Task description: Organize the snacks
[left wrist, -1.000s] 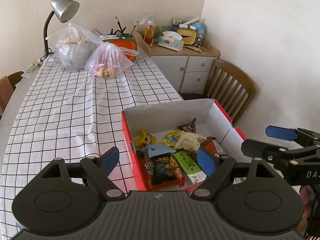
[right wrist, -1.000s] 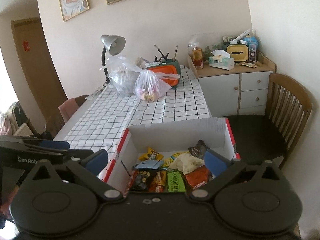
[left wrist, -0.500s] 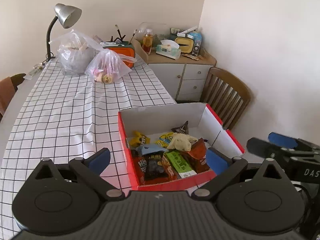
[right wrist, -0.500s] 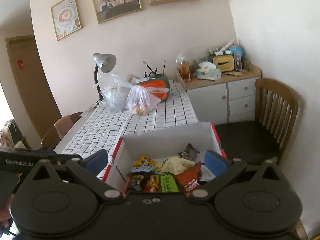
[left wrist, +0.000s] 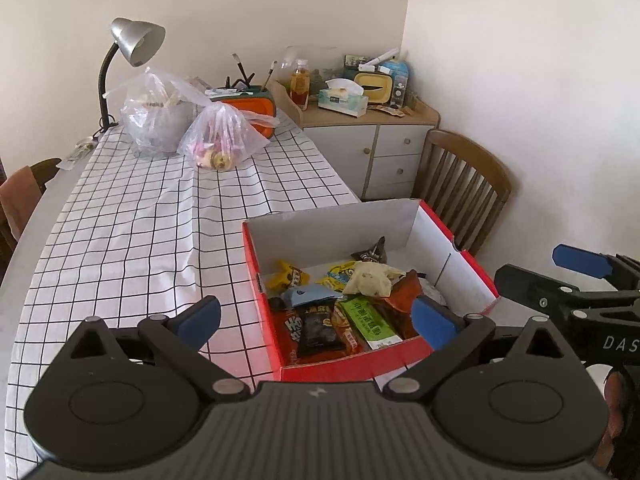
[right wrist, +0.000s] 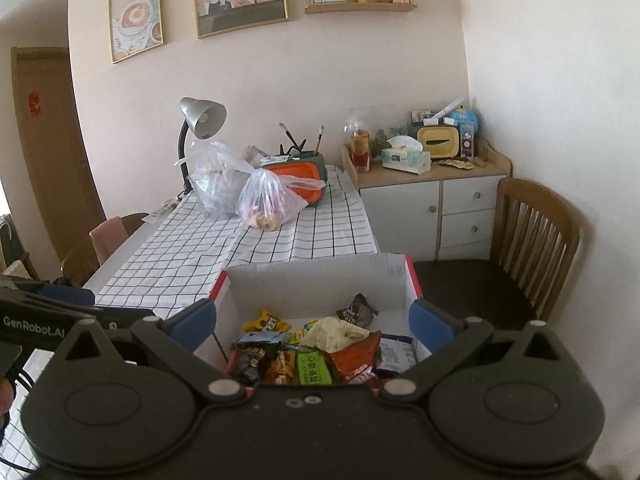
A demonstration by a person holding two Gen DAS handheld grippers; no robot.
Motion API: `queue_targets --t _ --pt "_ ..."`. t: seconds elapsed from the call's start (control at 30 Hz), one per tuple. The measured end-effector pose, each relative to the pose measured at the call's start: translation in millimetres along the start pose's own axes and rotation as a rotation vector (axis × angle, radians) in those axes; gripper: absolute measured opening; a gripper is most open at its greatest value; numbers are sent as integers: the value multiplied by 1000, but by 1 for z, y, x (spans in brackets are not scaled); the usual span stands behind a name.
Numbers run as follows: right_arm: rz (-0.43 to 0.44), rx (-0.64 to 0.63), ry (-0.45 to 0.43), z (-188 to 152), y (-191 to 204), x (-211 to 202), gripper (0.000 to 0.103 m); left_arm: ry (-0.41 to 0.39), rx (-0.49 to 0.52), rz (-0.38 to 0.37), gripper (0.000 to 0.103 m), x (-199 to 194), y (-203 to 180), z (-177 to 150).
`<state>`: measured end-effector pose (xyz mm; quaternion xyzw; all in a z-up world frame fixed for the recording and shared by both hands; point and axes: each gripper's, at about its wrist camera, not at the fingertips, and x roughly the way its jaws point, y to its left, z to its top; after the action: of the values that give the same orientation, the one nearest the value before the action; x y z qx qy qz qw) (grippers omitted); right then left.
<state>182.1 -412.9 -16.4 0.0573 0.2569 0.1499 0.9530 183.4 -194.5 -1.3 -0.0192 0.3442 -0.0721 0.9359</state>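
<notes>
The box (left wrist: 452,240) stands open on top, its walls hemming in the snacks (left wrist: 344,304) on all four sides. Left of it the checked cloth (left wrist: 132,240) lies bare up to two bags (left wrist: 192,132) and a lamp (left wrist: 136,40). A chair (left wrist: 464,184) stands close behind the box.

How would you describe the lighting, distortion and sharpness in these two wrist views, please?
Left wrist view: soft daylight, and the red box casts a pinkish tint on the checked tablecloth; fisheye bends the wall corner, with dark corners. Right wrist view: similar even light, the door bows strongly, the snacks are reasonably sharp, and the picture frames are slightly soft.
</notes>
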Motion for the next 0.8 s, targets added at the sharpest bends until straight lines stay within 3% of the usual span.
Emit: queue_targets --t 0.37,0.8 --pt "54 69 62 -2 -5 8 103 11 -19 -1 102 2 3 1" --pt "57 62 74 -3 0 10 103 19 -32 5 102 3 6 0"
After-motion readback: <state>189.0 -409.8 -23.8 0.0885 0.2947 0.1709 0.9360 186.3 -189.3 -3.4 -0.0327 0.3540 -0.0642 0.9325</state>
